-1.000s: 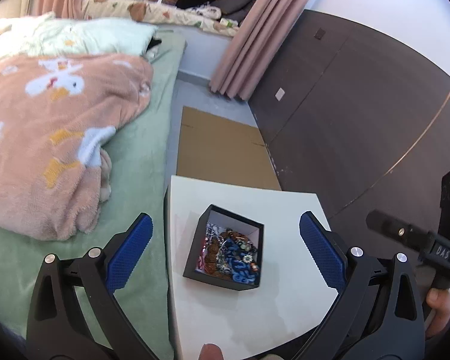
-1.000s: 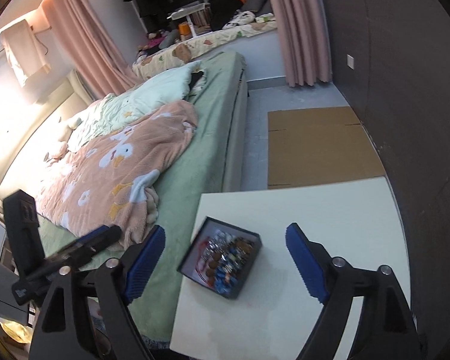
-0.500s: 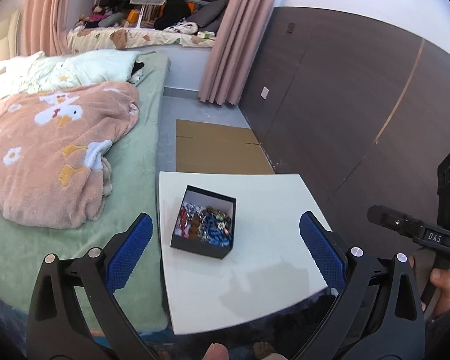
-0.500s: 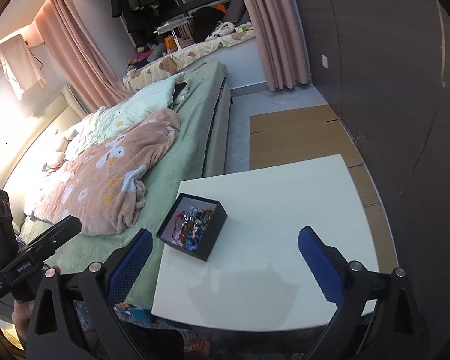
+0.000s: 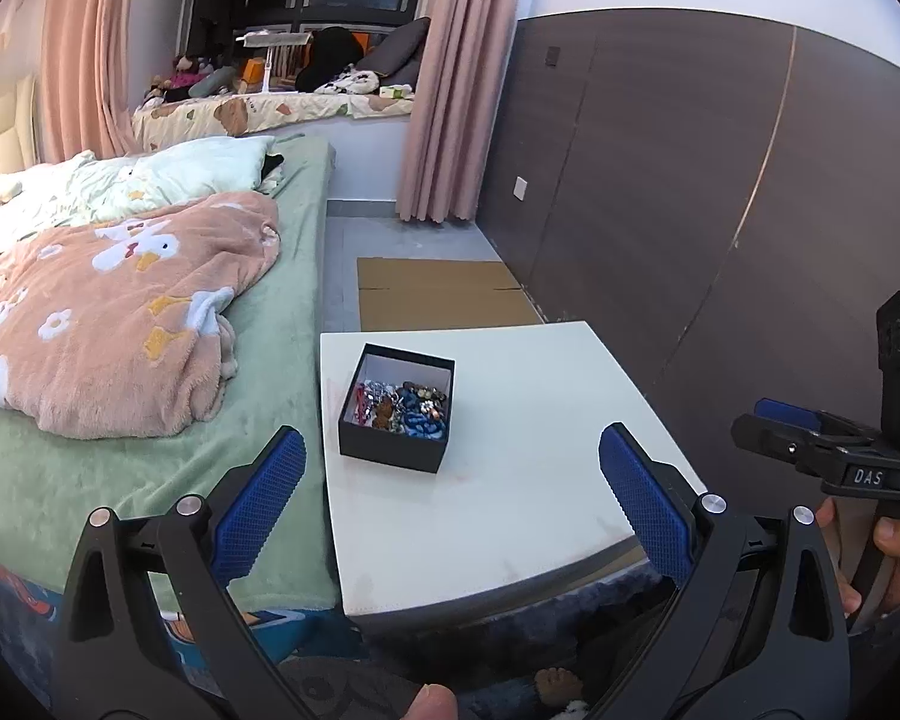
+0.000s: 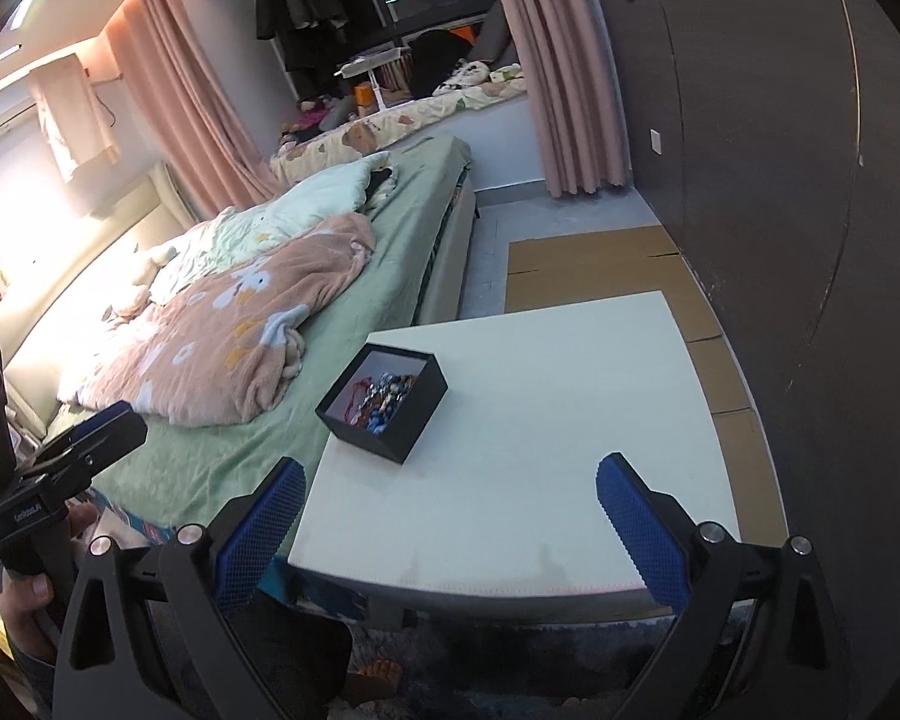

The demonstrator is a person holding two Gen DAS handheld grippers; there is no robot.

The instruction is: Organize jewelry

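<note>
A black box (image 5: 397,420) full of mixed jewelry (image 5: 403,408) sits on the white tabletop (image 5: 510,480), toward its left edge and the bed (image 5: 150,462) (the pieces are too small and tangled to tell apart). The left gripper (image 5: 450,492) hangs over the tabletop's near edge with its blue pads spread wide and nothing between them. The right gripper (image 6: 447,513) is likewise spread wide and empty, short of the box. Flattened cardboard (image 5: 444,294) lies on the floor beyond the tabletop.
</note>
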